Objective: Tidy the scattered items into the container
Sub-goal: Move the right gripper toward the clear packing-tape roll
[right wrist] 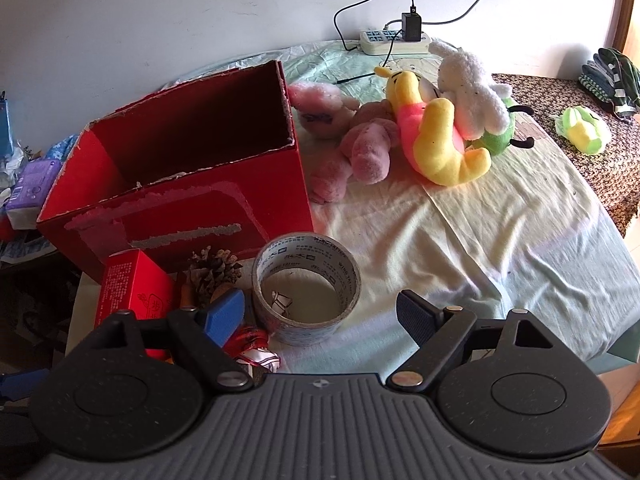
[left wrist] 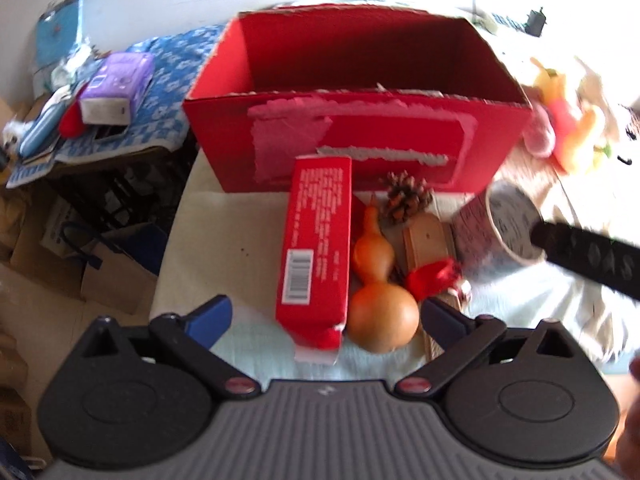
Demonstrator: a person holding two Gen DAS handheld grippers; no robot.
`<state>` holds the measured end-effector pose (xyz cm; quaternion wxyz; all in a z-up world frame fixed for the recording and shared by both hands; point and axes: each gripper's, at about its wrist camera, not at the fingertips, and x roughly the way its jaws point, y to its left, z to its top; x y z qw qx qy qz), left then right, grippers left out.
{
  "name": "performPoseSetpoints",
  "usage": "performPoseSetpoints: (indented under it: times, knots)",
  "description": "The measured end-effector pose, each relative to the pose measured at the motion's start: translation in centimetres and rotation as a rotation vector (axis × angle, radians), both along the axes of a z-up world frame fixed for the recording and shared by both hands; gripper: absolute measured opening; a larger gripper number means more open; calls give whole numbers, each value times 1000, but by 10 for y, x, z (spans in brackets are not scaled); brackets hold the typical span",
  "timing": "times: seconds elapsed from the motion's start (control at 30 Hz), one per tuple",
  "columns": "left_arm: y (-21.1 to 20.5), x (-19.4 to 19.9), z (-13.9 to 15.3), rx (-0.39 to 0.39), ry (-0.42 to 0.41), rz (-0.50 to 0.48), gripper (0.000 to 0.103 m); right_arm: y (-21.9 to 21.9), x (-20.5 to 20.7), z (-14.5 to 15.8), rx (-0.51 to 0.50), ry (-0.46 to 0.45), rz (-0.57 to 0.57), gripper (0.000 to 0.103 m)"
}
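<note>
My right gripper (right wrist: 320,314) hangs with jaws wide over the tape roll (right wrist: 306,288) — a stiff, light ring, likely best pinched across its wall. At ten o'clock the torn red cardboard box (right wrist: 180,200) waits. My left gripper (left wrist: 326,312), also apart, frames a smooth, hard gourd (left wrist: 380,300) — probably slippery

One open red box (right wrist: 180,184), one tape roll (right wrist: 306,292), one pinecone (left wrist: 406,196), one gourd (left wrist: 380,288) (double-bulbed)

Left wrist view is motion-blurred: soft toys (left wrist: 568,128) smear at right, and small carton (left wrist: 316,240) print is unreadable.
</note>
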<state>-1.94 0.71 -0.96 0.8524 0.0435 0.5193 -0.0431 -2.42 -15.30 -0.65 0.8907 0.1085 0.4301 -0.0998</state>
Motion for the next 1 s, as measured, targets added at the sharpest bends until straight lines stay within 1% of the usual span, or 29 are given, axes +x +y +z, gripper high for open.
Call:
performPoseSetpoints:
  times: [0.1,0.17,0.23,0.3,0.33,0.43,0.47,0.57,0.73,1.0]
  knots:
    - [9,3,2,-14,-15,27,98,3,1,0,10,0,1,85]
    - [15,3,6,-22,-47,62,101,5,2,-1,7,3,4,85]
    - [19,4,11,-17,-83,86,101,7,2,-1,6,7,6,85]
    - [21,6,13,-12,-101,95,102,9,3,-2,10,15,6,85]
    - [22,8,13,-13,-100,95,102,9,3,-3,13,23,9,84]
    - [22,14,7,-25,-69,84,102,12,2,-4,20,41,14,77]
    - [22,15,4,-30,-57,84,102,12,2,-5,21,43,13,76]
    - [21,16,-1,-24,-46,80,102,10,0,-6,28,46,0,76]
    - [15,14,-4,12,-71,60,102,7,0,-8,36,59,-22,76]
    - [15,17,-6,26,-64,50,102,7,-1,-9,35,70,-24,76]
